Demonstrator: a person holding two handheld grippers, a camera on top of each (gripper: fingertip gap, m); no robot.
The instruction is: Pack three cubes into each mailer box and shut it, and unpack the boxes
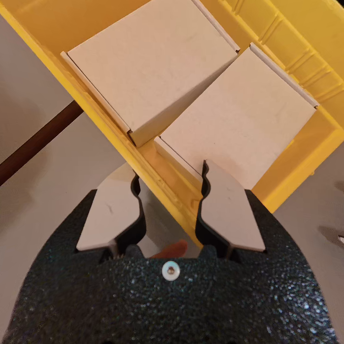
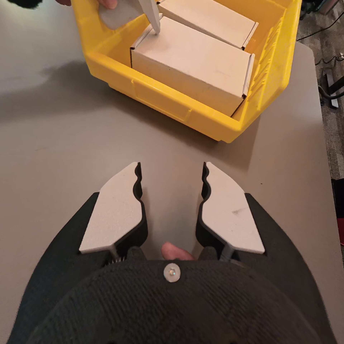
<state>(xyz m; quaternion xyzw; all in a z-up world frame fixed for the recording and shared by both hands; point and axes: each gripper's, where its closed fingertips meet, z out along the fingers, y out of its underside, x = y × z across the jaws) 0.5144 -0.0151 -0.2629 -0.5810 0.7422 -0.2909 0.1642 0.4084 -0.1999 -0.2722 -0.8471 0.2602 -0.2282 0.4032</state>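
Two shut white mailer boxes lie side by side in a yellow bin [image 1: 163, 184]: a near box [image 1: 242, 126] and a far box [image 1: 149, 74]. My left gripper [image 1: 170, 168] is open and straddles the bin's side wall, its right finger over the near box's corner, its left finger outside. In the right wrist view the left gripper [image 2: 134, 28] has one fingertip [image 2: 156, 30] on top of the near box [image 2: 191, 67], with the far box [image 2: 208, 18] behind it. My right gripper [image 2: 171, 163] is open and empty over the table, short of the bin [image 2: 167, 100]. No cubes are in view.
The bin stands on a grey table [image 2: 74, 149]. The table's right edge lies close to the bin, with floor and cables [image 2: 331, 55] beyond. A dark brown strip [image 1: 37, 145] runs along the table's edge in the left wrist view.
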